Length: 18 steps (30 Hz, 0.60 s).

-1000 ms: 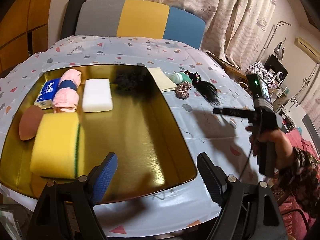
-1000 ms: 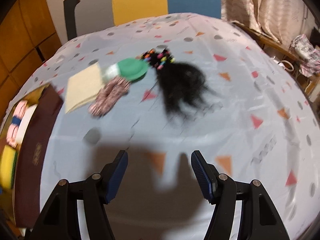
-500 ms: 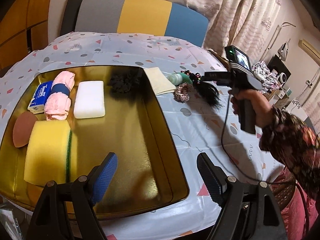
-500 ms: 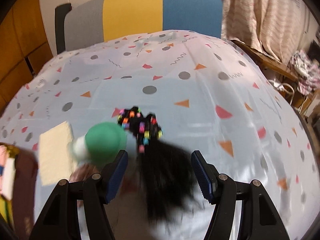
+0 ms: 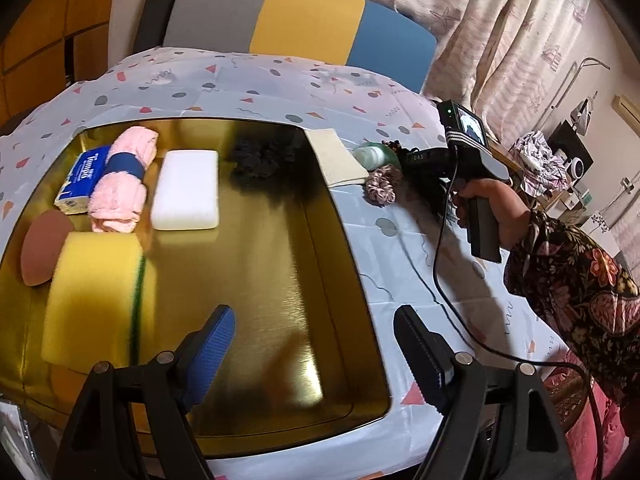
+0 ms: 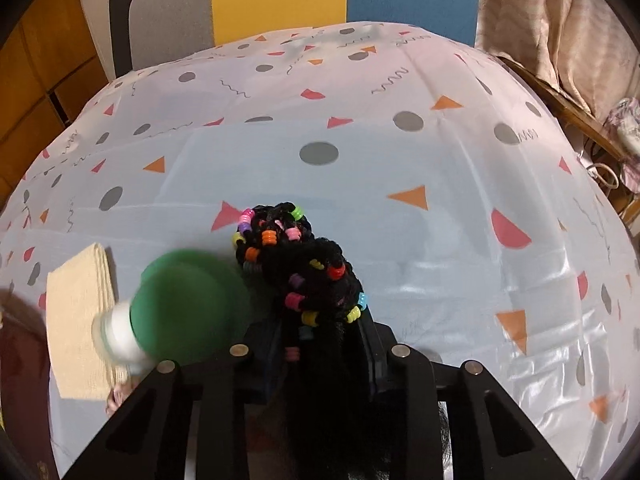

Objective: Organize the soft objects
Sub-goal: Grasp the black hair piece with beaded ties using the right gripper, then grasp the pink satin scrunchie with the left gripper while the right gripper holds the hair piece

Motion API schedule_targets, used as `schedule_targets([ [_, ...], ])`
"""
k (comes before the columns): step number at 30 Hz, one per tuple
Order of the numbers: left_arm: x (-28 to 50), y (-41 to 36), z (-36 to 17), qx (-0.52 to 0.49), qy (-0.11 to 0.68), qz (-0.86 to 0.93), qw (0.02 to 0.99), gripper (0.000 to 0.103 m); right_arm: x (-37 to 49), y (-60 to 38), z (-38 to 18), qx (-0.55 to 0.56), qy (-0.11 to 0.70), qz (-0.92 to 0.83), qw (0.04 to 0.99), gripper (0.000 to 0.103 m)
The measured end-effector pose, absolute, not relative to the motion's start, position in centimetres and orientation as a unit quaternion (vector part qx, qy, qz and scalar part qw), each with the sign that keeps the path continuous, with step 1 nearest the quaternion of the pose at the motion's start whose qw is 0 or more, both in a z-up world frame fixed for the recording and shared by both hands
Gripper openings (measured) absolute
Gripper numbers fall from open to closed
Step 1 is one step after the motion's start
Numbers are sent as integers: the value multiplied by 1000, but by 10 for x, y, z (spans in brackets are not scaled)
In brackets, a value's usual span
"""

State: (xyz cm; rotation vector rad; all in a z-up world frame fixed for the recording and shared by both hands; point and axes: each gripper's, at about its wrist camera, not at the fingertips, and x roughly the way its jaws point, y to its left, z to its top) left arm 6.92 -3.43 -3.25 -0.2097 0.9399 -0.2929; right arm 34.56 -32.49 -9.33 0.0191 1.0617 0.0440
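Observation:
A black hairpiece with coloured beads (image 6: 304,264) lies on the patterned tablecloth (image 6: 400,200). My right gripper (image 6: 324,332) is closing its jaws on the hairpiece's black strands, and the pads press on them. Beside it on the left lie a green and white puff (image 6: 188,300) and a cream cloth (image 6: 80,320). My left gripper (image 5: 316,360) hangs open over the gold tray (image 5: 280,280), holding nothing. In the tray are a yellow sponge (image 5: 96,296), a white sponge (image 5: 186,190), a pink rolled towel (image 5: 120,184), a tissue pack (image 5: 82,178), a brown puff (image 5: 42,248) and a black scrunchie (image 5: 260,156).
A pink scrunchie (image 5: 384,186) lies on the cloth right of the tray. A person's hand and flowered sleeve (image 5: 568,280) hold the right gripper, its cable trailing over the table. A striped chair back (image 5: 300,20) stands behind the table, curtains to the right.
The right gripper has moved forward over the table to the black hairpiece and its jaws have come together around the strands. The left gripper has stayed open over the tray.

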Motion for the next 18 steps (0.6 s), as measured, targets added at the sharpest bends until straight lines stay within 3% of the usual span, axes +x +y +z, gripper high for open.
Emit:
schedule_targets([
  [13, 79, -79, -15, -72, 444, -172, 876, 82, 265, -376, -88, 117, 542, -3, 832, 30],
  [18, 99, -114, -6, -45, 440, -186, 878, 82, 228, -379, -87, 84, 540, -10, 838, 30],
])
